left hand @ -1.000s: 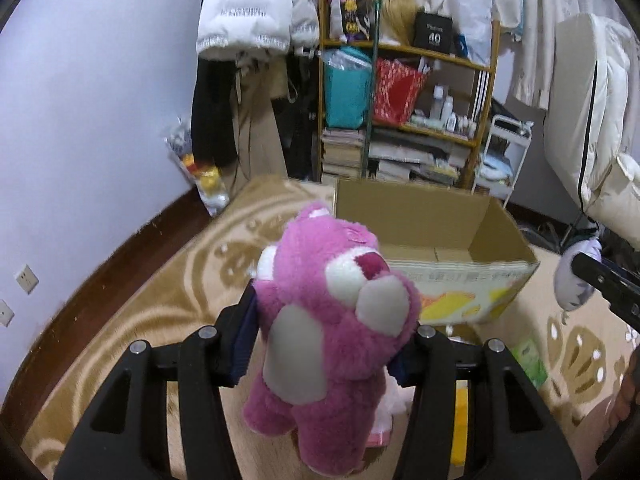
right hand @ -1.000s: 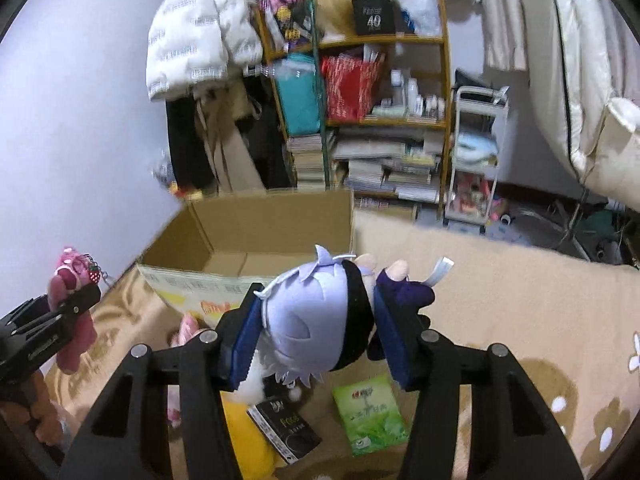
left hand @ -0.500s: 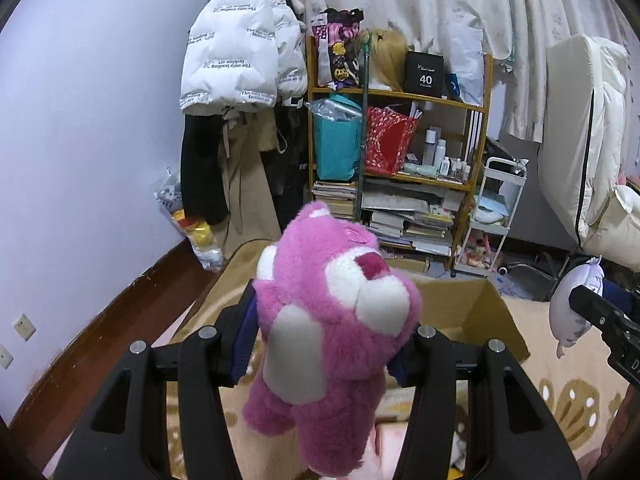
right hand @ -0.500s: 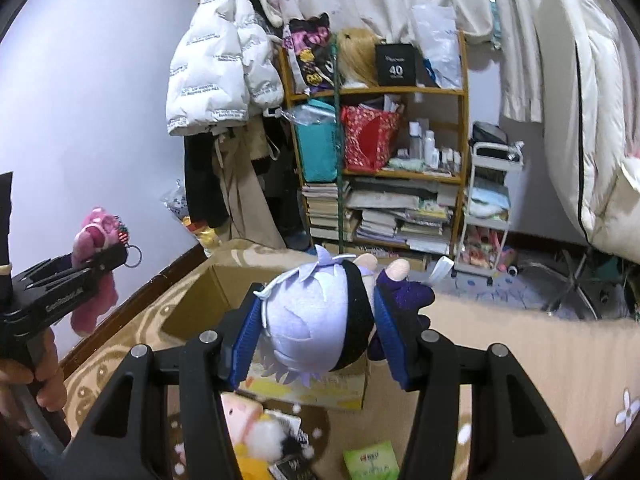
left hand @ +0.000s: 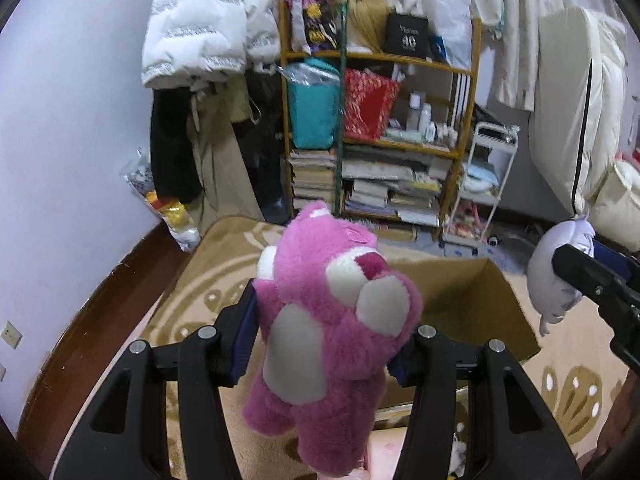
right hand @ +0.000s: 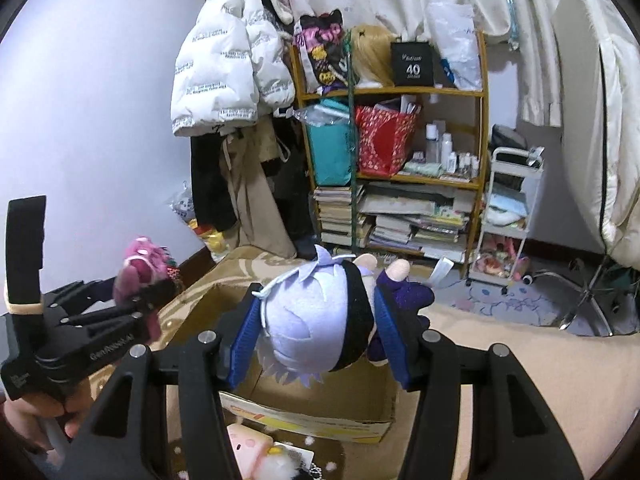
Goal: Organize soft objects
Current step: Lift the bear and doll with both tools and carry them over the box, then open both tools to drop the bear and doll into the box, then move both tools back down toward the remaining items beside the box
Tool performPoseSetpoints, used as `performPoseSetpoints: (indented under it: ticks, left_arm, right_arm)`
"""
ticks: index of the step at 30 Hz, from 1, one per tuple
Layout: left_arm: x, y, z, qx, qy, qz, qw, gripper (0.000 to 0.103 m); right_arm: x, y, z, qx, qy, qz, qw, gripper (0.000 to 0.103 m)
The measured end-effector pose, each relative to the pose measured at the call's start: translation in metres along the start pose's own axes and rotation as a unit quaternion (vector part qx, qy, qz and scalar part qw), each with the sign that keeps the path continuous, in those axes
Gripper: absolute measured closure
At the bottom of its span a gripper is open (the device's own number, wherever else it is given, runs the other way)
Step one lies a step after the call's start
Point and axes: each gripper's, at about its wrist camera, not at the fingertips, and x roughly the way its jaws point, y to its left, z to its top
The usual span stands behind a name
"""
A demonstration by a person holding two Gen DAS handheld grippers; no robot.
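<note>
My left gripper (left hand: 322, 340) is shut on a pink plush bear (left hand: 332, 328) with white muzzle and belly, held in the air in front of an open cardboard box (left hand: 472, 304). My right gripper (right hand: 320, 330) is shut on a lavender-haired plush doll (right hand: 320, 320) with dark clothes, held above the same box (right hand: 320, 412). In the right wrist view the left gripper (right hand: 132, 312) and the bear (right hand: 140, 272) show at the left. In the left wrist view the doll (left hand: 556, 272) shows at the right edge.
The box stands on a tan patterned carpet (left hand: 200, 280). More soft toys (right hand: 256, 452) lie on the floor in front of the box. Behind are a cluttered wooden shelf (left hand: 380, 120), a white cart (left hand: 484, 176), hanging coats (left hand: 200, 40) and a folded mattress (left hand: 580, 100).
Both grippers rose with their toys and tilted up half a second ago, then dipped slightly. Both now stand closer over the box. Both grips are unchanged.
</note>
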Motion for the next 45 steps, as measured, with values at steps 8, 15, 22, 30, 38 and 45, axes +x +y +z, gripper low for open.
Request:
performPoseSetpoints:
  ticks: [8, 15, 22, 30, 38, 45]
  left_arm:
    - [0.026, -0.013, -0.015, 0.034, 0.029, -0.005, 0.999, 0.05]
    - [0.036, -0.023, -0.022, 0.058, 0.045, -0.002, 0.9973, 0.05]
    - [0.034, -0.025, -0.021, 0.054, 0.044, -0.008, 0.9975, 0.045]
    - [0.025, -0.029, -0.012, 0.047, 0.035, 0.003, 0.9983, 0.005]
    - [0.004, -0.013, -0.004, 0.016, 0.038, 0.006, 0.9991, 0.005]
    - [-0.025, 0.001, -0.013, 0.012, 0.05, 0.009, 0.9986, 0.004]
  right_arm:
    - [0.026, -0.006, -0.017, 0.021, 0.024, 0.022, 0.999, 0.044]
    - [0.036, -0.012, -0.026, 0.019, 0.044, 0.018, 0.999, 0.043]
    - [0.04, -0.021, -0.032, 0.038, 0.057, 0.026, 0.997, 0.04]
    - [0.031, -0.016, -0.024, 0.027, 0.048, 0.022, 0.998, 0.02]
    - [0.001, -0.03, -0.014, 0.055, 0.031, 0.011, 0.998, 0.0]
    - [-0.026, -0.048, -0.015, 0.073, 0.05, 0.006, 0.996, 0.0]
